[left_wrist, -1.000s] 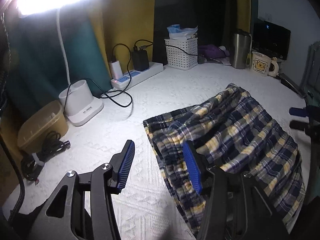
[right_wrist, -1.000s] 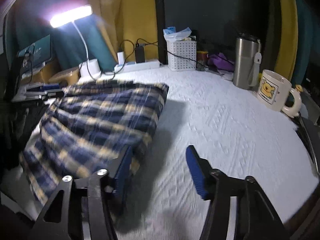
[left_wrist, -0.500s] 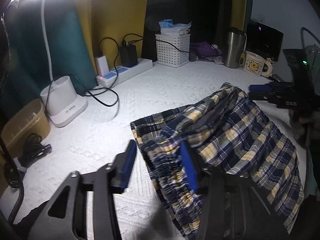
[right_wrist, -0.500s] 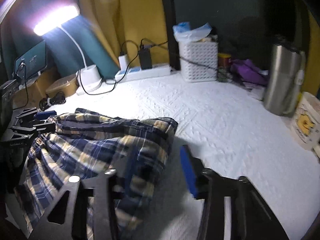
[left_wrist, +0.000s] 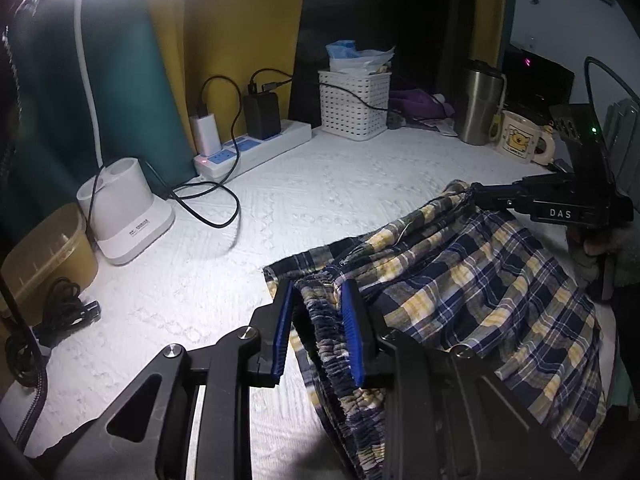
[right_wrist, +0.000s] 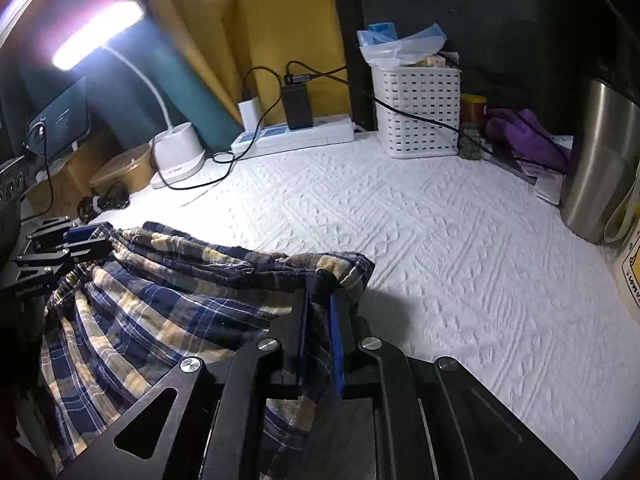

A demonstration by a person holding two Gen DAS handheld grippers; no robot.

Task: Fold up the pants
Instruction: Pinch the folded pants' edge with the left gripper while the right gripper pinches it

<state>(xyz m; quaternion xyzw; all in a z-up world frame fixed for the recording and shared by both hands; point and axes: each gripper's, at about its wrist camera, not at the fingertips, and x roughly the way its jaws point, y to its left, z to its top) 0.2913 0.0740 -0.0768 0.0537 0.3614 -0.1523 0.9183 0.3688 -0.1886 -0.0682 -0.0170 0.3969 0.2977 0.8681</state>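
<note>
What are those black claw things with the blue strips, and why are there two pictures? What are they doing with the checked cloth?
No robot here: a person holds a hand tool, called a gripper, in each hand. Each has a small camera looking along its two fingers, so you get one picture per hand. The left gripper has just been closing around the stretchy waistband of the plaid pants. The right gripper has pinched shut on another edge of them; you can see it from the left camera too. The pants lie on a white bumpy cloth. At the back stand a lamp, a white basket and a steel cup.
</note>
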